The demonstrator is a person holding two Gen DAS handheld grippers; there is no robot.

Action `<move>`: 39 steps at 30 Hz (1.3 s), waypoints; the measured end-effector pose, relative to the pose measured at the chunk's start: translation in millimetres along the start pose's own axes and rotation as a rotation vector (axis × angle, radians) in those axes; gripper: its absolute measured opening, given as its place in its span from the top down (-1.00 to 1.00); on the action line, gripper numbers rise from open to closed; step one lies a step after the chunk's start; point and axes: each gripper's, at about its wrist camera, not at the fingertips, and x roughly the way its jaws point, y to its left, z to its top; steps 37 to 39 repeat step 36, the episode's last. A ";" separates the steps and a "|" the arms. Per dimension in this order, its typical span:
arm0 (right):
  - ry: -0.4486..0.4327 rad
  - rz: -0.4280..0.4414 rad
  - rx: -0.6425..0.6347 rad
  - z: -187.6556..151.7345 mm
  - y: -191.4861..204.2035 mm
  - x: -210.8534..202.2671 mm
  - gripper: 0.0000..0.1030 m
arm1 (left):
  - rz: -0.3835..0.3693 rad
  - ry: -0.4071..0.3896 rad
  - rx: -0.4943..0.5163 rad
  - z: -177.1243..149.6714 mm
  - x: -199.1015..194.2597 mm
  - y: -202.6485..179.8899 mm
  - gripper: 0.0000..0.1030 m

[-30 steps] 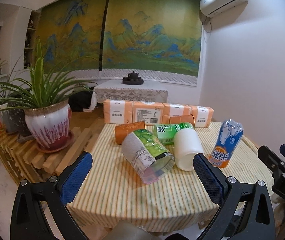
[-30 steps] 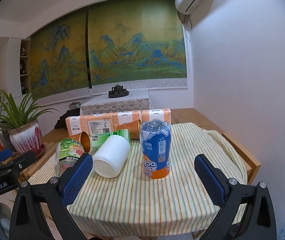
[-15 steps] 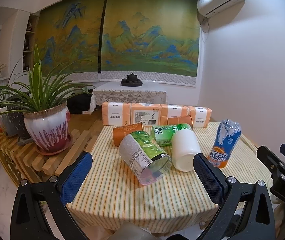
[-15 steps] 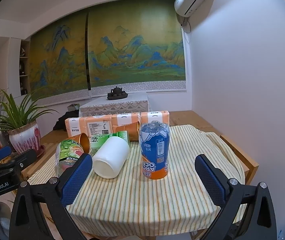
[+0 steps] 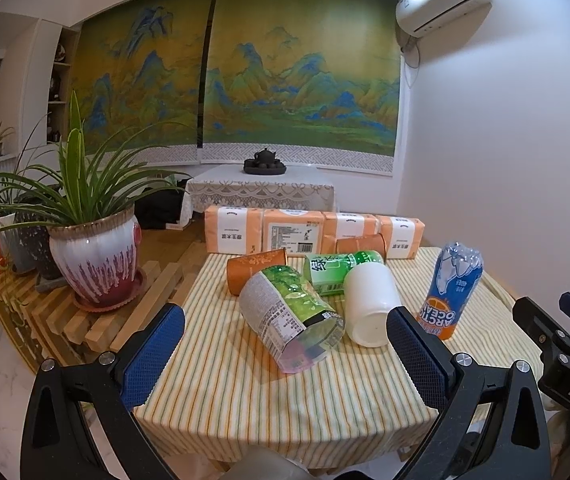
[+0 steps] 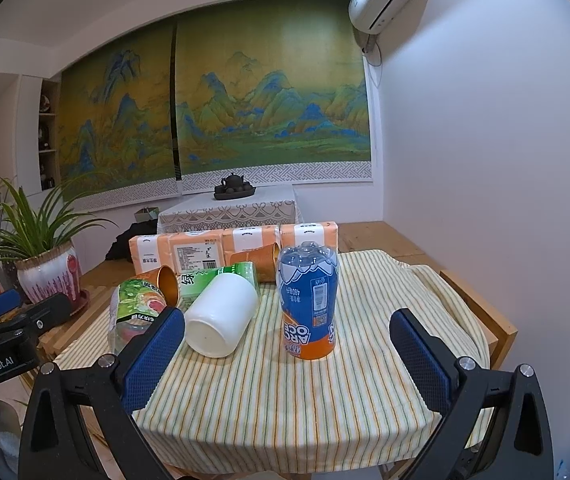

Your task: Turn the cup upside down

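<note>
Item: white plastic cup [image 6: 221,320], lying on its side at the centre of the yellow striped tablecloth [image 6: 325,400], closed base toward the cameras. Not yet flipped.

At its 9 o'clock: clear cup with green label [image 5: 293,312], also toppled. At its 3 o'clock: blue-and-orange drink cup [image 6: 309,300], standing inverted, apart.

Left gripper [image 5: 285,356]: jaws spread wide, empty. Right gripper [image 6: 287,356]: likewise released, short of the table.

Status: grasp and turn-over both outstanding.
</note>
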 end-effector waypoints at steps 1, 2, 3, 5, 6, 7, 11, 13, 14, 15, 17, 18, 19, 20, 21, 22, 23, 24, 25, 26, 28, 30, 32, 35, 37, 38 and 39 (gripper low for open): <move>0.001 0.000 0.001 -0.1 -0.9 0.1 -0.97 | 0.001 -0.001 0.000 0.0 -0.1 0.1 -0.99; 0.002 0.000 0.001 -0.1 -0.9 0.0 -0.97 | 0.001 -0.001 0.000 0.0 0.0 0.0 -0.99; 0.003 0.000 0.001 -0.3 -1.3 0.2 -0.97 | 0.000 0.001 0.000 -0.3 0.5 -0.2 -0.99; 0.004 -0.002 0.001 -0.4 -2.1 0.6 -0.97 | 0.001 0.000 0.001 -0.2 0.1 -0.3 -0.99; 0.005 -0.001 0.001 -0.5 -2.6 0.9 -0.97 | 0.000 0.000 0.000 -0.2 0.1 -0.3 -0.99; 0.005 -0.001 0.002 -0.5 -2.6 0.9 -0.97 | 0.000 0.001 0.000 -0.2 0.1 -0.3 -0.99; 0.005 -0.002 0.001 -0.6 -2.7 1.0 -0.97 | 0.000 0.000 0.001 -0.5 0.5 -0.8 -0.99; 0.007 -0.002 0.005 -0.8 -3.7 1.7 -0.97 | 0.001 0.001 0.000 -0.6 0.7 -1.0 -0.99; 0.008 -0.001 0.007 -0.8 -4.1 1.7 -0.97 | 0.001 0.001 0.002 -0.5 0.5 -1.0 -0.99; 0.009 -0.002 0.007 -1.0 -4.5 2.5 -0.97 | 0.001 0.001 0.003 -0.8 0.7 -1.3 -0.99; 0.010 -0.003 0.006 -1.1 -4.5 3.1 -0.97 | 0.000 0.000 0.001 -0.5 0.5 -1.0 -0.99; 0.010 -0.003 0.007 -1.1 -4.5 3.2 -0.97 | -0.001 0.001 0.002 -0.7 0.8 -1.3 -0.99; 0.011 -0.002 0.006 -1.2 -4.6 3.3 -0.97 | -0.001 0.001 0.003 -0.7 0.9 -1.2 -0.99; 0.010 -0.002 0.007 -1.1 -4.5 3.2 -0.97 | -0.001 0.001 0.003 -0.8 1.3 -1.3 -0.99; 0.011 -0.002 0.007 -1.4 -4.8 3.5 -0.97 | -0.001 0.001 0.003 -1.1 1.6 -1.4 -0.99; 0.012 -0.002 0.008 -1.6 -5.0 3.6 -0.97 | -0.001 0.001 0.004 -1.1 1.8 -1.6 -0.99; 0.011 -0.002 0.008 -1.4 -4.8 3.5 -0.97 | 0.000 0.001 0.003 -0.9 1.3 -1.3 -0.99; 0.012 -0.003 0.007 -1.4 -4.7 3.5 -0.97 | 0.001 0.000 0.002 -0.8 1.3 -1.3 -0.99; 0.012 -0.004 0.007 -1.7 -4.7 4.2 -0.97 | 0.001 0.000 0.000 -0.9 1.6 -1.3 -0.99; 0.013 -0.004 0.006 -2.0 -4.8 4.6 -0.97 | 0.001 0.000 -0.001 -0.7 2.0 -1.1 -0.99; 0.014 -0.004 0.008 -2.0 -4.7 4.6 -0.97 | 0.003 -0.002 -0.002 -0.4 2.4 -0.6 -0.99; 0.014 -0.006 0.008 -2.1 -4.5 4.9 -0.97 | 0.005 -0.004 -0.002 0.1 2.5 0.2 -0.99; 0.014 -0.005 0.009 -2.1 -4.7 5.0 -0.97 | 0.009 -0.008 -0.001 0.2 2.4 0.7 -0.99; 0.019 -0.005 0.011 -3.2 -4.5 5.6 -0.97 | 0.020 -0.020 0.007 -0.1 1.9 0.4 -0.99; 0.020 -0.005 0.012 -3.4 -4.7 6.0 -0.97 | 0.023 -0.022 0.008 -0.4 1.9 0.3 -0.99; 0.020 -0.005 0.012 -3.4 -4.7 6.0 -0.97 | 0.023 -0.022 0.008 -0.4 1.9 0.3 -0.99; 0.020 -0.005 0.012 -3.4 -4.7 6.0 -0.97 | 0.023 -0.022 0.008 -0.4 1.9 0.3 -0.99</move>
